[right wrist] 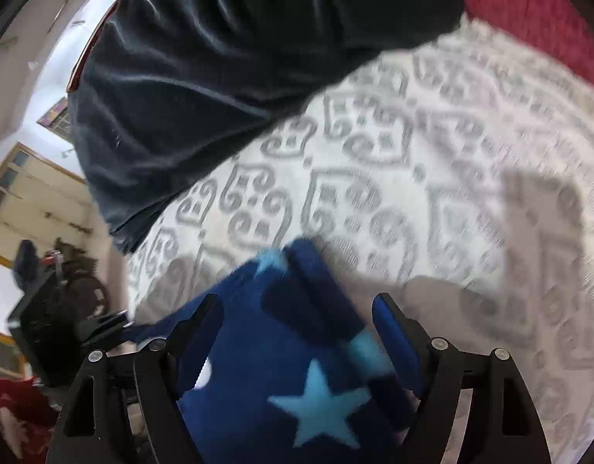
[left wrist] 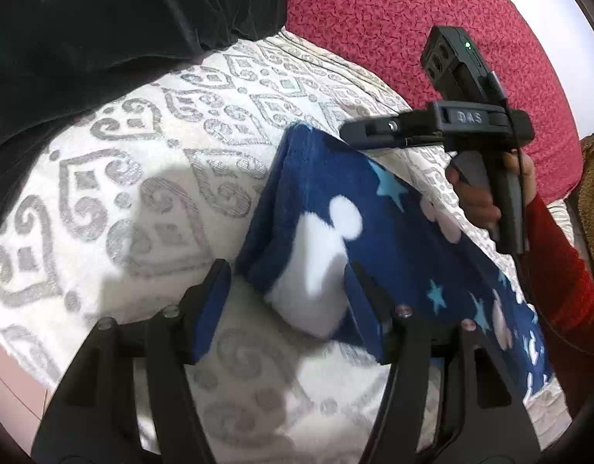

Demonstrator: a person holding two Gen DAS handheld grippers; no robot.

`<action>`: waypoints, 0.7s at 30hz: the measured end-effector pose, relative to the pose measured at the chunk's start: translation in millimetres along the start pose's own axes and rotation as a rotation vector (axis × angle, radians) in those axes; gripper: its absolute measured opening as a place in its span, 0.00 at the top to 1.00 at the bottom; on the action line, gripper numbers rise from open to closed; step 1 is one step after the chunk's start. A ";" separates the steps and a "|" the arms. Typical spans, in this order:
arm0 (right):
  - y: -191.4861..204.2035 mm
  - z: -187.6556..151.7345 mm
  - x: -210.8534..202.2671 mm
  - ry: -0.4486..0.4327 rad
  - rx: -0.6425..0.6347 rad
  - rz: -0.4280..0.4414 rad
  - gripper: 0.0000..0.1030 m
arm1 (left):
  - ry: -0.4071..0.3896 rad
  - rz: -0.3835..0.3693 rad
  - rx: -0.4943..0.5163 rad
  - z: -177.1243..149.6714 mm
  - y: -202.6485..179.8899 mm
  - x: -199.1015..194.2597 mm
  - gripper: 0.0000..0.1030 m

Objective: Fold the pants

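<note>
Two tools work over one pair of pants (left wrist: pixel 374 232), a dark blue fleece printed with light blue stars and white shapes; the pants lie folded into a thick bundle on a bed, on a white bedspread (left wrist: pixel 150 178) woven with grey scrolls and diamonds. Seen from the left wrist, the left tool (left wrist: pixel 285 301) has its fingers apart, one blue pad on each side of the bundle's near white-printed corner; neither pad visibly presses the cloth, so it is not clamped. The right tool (left wrist: pixel 358 131) shows in the same view at the bundle's far corner, held by a hand (left wrist: pixel 486 197) in a red sleeve (left wrist: pixel 567 278); from here its fingers are mostly hidden behind the cloth. In the right wrist view, which is blurred, the right tool (right wrist: pixel 297 324) stands wide apart with the folded edge of the pants rising between its fingers; the fleece lies close against the right-side pad, though I cannot tell whether they touch, and no grip shows. A dark velvety garment (right wrist: pixel 227 77) lies beside the bedspread, beyond the pants; a crimson blanket (left wrist: pixel 432 31) covers the bed further off.
</note>
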State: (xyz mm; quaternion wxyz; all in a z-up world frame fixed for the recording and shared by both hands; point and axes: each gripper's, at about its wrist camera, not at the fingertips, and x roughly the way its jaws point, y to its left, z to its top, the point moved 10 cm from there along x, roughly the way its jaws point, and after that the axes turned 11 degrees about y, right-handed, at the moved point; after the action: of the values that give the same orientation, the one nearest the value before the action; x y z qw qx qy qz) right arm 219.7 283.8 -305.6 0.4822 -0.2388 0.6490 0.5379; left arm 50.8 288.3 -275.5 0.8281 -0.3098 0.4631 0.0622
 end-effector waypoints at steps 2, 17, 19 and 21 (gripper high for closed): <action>0.5 -4.4 12.9 0.046 -0.001 -0.002 0.20 | -0.018 0.030 0.033 6.3 -5.6 4.0 0.42; 57.7 31.0 -11.2 -0.092 -0.153 -0.026 0.84 | -0.141 0.286 0.177 40.6 -18.3 -50.5 0.80; 42.9 36.7 21.3 -0.024 -0.130 -0.128 0.73 | -0.078 0.364 0.149 38.9 -1.2 -28.4 0.79; 27.9 33.6 47.6 0.031 -0.078 -0.206 0.67 | -0.022 0.455 0.134 32.0 17.6 -6.4 0.75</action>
State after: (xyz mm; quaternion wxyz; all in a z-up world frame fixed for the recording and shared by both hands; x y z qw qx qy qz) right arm 188.9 333.6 -333.0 0.5151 -0.3310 0.6071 0.5066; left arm 63.7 321.9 -266.2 0.8164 -0.1409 0.5152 0.2196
